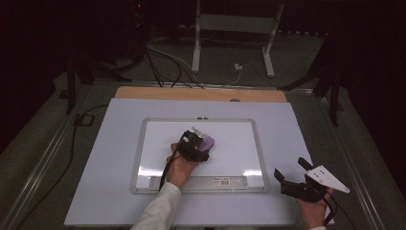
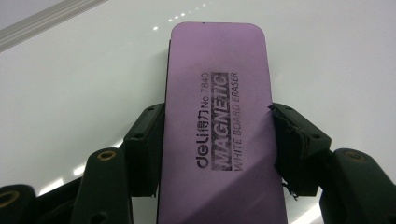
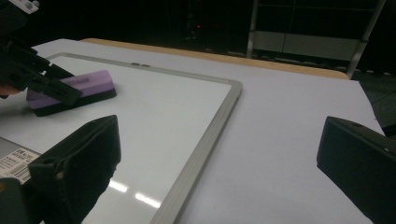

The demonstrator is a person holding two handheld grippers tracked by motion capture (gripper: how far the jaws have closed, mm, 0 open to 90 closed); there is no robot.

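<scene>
Two grippers are in my hands, and just one is busy. My left gripper [image 1: 197, 144] has its jaws pinching the purple eraser [image 2: 218, 126] by its long sides, flat on the whiteboard [image 1: 239, 143] near the middle. I see no marks on the board, so wiping looks finished or never needed; I can't tell which. The eraser's long axis runs away from me, slightly rightward. My right gripper [image 1: 293, 173] hovers over the tabletop's [image 1: 105, 158] near right, jaws spread and empty.
</scene>
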